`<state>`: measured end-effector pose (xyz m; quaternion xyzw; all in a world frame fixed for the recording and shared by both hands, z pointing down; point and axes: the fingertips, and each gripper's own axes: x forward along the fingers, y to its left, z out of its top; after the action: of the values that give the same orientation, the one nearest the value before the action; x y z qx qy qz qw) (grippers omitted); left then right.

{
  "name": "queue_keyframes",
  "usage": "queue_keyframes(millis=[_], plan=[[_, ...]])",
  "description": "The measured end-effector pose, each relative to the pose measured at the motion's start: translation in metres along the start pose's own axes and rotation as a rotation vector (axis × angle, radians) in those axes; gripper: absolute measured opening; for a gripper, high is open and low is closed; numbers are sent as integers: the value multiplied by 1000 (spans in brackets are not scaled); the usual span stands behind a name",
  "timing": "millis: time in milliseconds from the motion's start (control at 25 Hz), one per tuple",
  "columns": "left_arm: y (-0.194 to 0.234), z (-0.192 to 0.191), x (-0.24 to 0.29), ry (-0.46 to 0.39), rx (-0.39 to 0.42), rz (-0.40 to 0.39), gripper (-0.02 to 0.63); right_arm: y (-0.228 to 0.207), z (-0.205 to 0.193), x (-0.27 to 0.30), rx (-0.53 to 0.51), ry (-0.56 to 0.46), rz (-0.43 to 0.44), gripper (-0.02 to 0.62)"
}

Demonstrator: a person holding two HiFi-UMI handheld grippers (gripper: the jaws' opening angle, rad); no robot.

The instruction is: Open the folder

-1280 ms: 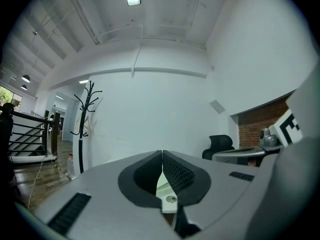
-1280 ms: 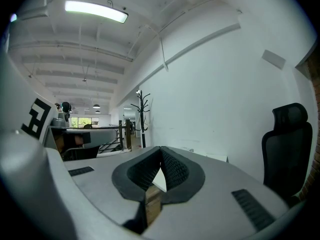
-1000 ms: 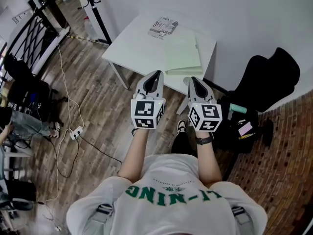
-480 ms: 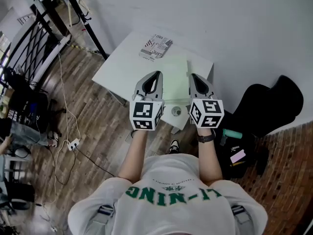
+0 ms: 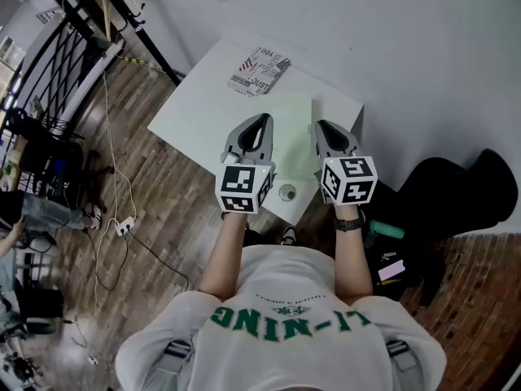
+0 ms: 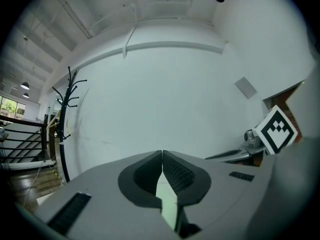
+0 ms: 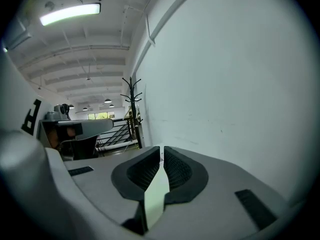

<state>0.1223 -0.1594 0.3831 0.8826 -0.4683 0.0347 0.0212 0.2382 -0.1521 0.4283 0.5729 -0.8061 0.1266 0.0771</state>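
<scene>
A pale green folder (image 5: 291,116) lies shut on the white table (image 5: 195,112), towards its right side. Both grippers hover level above the table's near edge, pointing at the wall. My left gripper (image 5: 259,122) is shut and empty over the folder's left part; its tips (image 6: 162,155) touch. My right gripper (image 5: 324,127) is shut over the folder's right edge; its jaws have just eased a touch, leaving a hairline slit at the tips (image 7: 161,156) with nothing between them. A pale green strip (image 7: 155,194) shows below the pads.
A printed booklet (image 5: 259,70) lies at the table's far end, and a small round thing (image 5: 286,191) at its near corner. A coat stand (image 5: 122,19) and railing (image 5: 49,63) stand left. Cables (image 5: 114,218) cross the wooden floor. Black bags (image 5: 444,190) sit at the right.
The person has walked up to the table. Both grippers have moved forward together, from short of the table's near edge to over the folder. Both stay shut.
</scene>
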Motion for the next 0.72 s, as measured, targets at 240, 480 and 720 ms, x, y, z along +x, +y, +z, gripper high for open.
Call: queue_keyframes(millis=[240, 480, 720], plan=[[5, -19, 34, 45, -1, -37, 17, -35, -34, 30, 46, 90, -9, 73], [23, -40, 52, 91, -10, -62, 17, -59, -82, 58, 120, 195, -8, 159], [51, -59, 57, 135, -40, -53, 17, -67, -136, 86, 235, 323, 14, 236]])
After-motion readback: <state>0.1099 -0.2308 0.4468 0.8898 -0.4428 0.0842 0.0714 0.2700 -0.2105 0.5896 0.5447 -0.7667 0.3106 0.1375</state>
